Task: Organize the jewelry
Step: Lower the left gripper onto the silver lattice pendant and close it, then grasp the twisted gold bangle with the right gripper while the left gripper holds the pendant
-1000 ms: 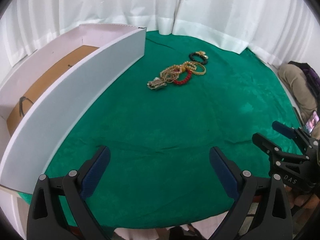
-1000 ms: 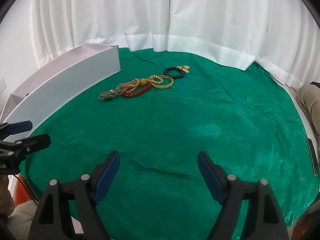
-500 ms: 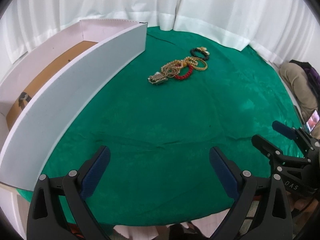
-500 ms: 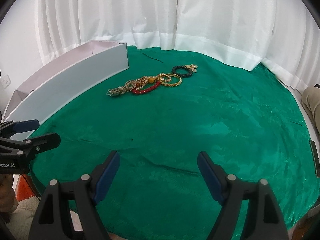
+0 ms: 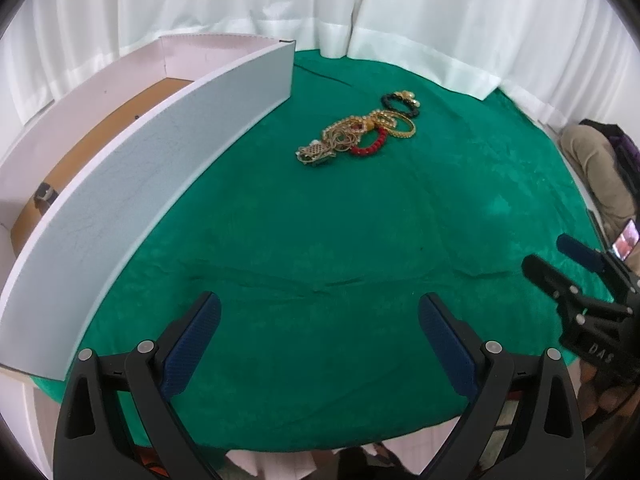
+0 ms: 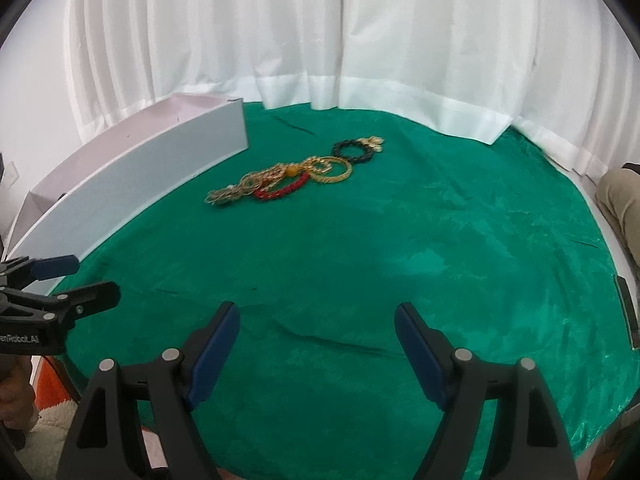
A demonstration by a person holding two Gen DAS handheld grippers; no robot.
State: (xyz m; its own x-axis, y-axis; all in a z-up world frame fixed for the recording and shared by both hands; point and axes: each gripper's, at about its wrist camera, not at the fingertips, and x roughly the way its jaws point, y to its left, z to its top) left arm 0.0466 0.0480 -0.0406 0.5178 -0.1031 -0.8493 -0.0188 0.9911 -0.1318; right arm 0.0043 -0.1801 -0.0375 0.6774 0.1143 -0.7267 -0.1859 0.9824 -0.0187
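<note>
Both jaws stand wide apart, empty: left gripper (image 5: 319, 338), right gripper (image 6: 317, 338), near the green cloth's (image 5: 320, 240) front edge. Beside the white box (image 5: 160, 152), mid-cloth, lies the jewelry pile (image 5: 360, 134). Its chains look tangled, so lifting one may drag others.

On the right gripper (image 5: 592, 320), you can read the white letters "DAS" on its black body. On the left gripper (image 6: 60, 284), you can read "enRobot_AI", cut off by the frame edge.
</note>
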